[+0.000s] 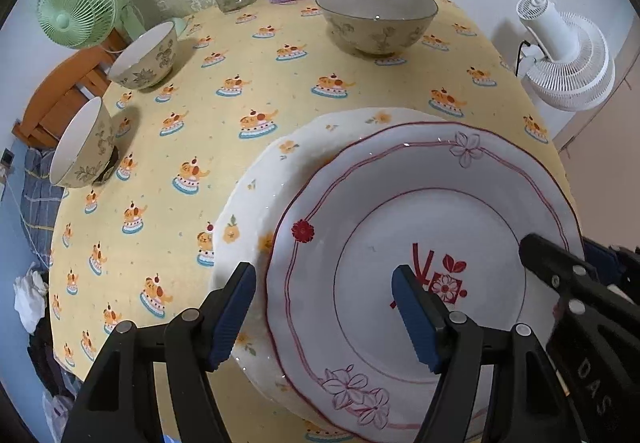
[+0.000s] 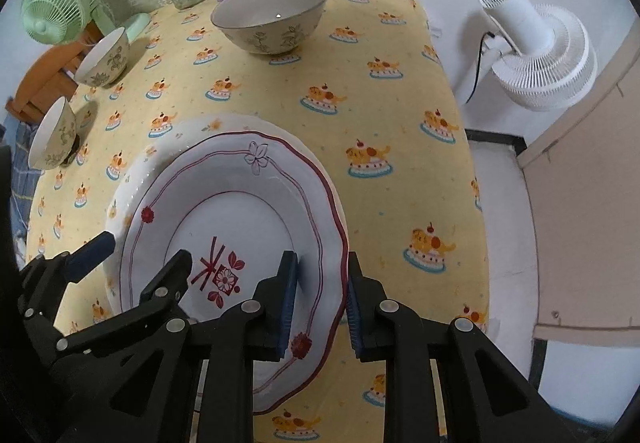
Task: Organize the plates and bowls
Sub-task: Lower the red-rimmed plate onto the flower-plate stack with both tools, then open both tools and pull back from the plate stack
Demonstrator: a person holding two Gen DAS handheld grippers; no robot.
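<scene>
We judge the job partly done. The white red-trimmed scalloped ceramic plate (image 1: 424, 243) already lies on top of the larger white ceramic plate with small orange flowers (image 1: 256, 203), so the two plates form a stack near the edge of the table with the yellow cake-print cloth (image 1: 280, 83). The bowls remain scattered: the large grey-green floral ceramic bowl (image 1: 376, 19) at twelve o'clock from the stack, and two smaller floral ceramic bowls, one (image 1: 146, 57) at ten o'clock and another (image 1: 82, 143) at nine o'clock, each well apart from the others. Nesting those looks like the work left.

Our right tongs (image 2: 322, 295) sit at the three o'clock edge of the red-trimmed plate, their blue pads (image 2: 289, 295) closed in around its rim; one pad is over the plate's face, the other outside the edge. The rim appears clamped, though the wrist view leaves a sliver of gap that we cannot rule out.

Our left tongs (image 1: 324, 317) stand apart, gripping nothing. They straddle the red-trimmed plate's nine o'clock rim, one pad over the flowered plate, the other over the red centre motif.
</scene>
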